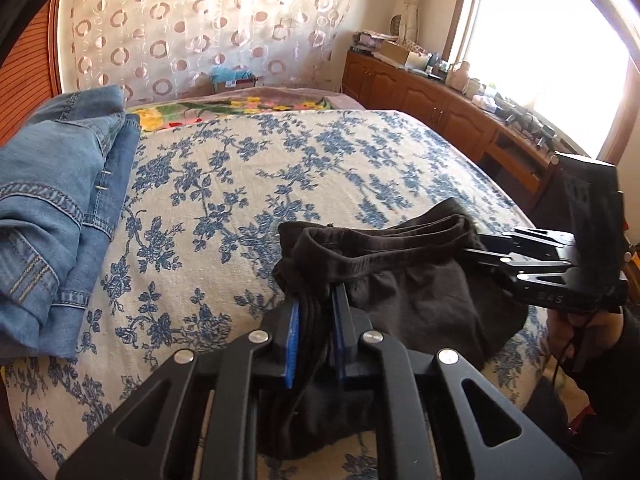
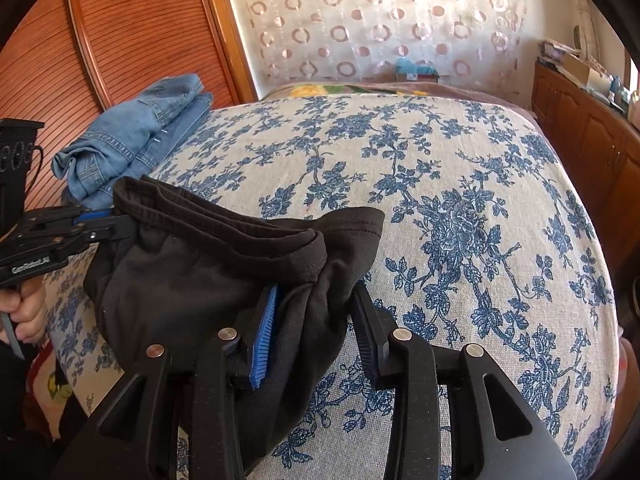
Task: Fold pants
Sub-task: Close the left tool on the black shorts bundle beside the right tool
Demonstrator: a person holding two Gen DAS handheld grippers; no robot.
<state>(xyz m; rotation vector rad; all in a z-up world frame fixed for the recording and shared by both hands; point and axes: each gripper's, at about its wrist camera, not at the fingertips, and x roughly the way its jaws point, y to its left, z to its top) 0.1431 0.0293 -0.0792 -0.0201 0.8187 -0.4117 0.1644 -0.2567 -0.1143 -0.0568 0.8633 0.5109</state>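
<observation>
Left gripper (image 1: 316, 332) before us, clenched on bunched black pants (image 1: 400, 292), right gripper (image 2: 316, 332) parted with loose cloth between its pads, pants lifted over floral bed (image 2: 460, 184), jeans (image 1: 56, 204) beside.

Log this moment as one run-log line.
task: fold pants | left gripper: shut on black pants | right gripper: open around pants | folded jeans: aside on bed

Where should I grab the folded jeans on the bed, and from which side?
Take the folded jeans by the thick stacked edge that faces the open floral bedspread, coming in low from the middle of the bed. The layers lie flat and aligned there, so one pinch probably catches them all. The wooden panel stands close behind them, likely blocking the far side.
</observation>
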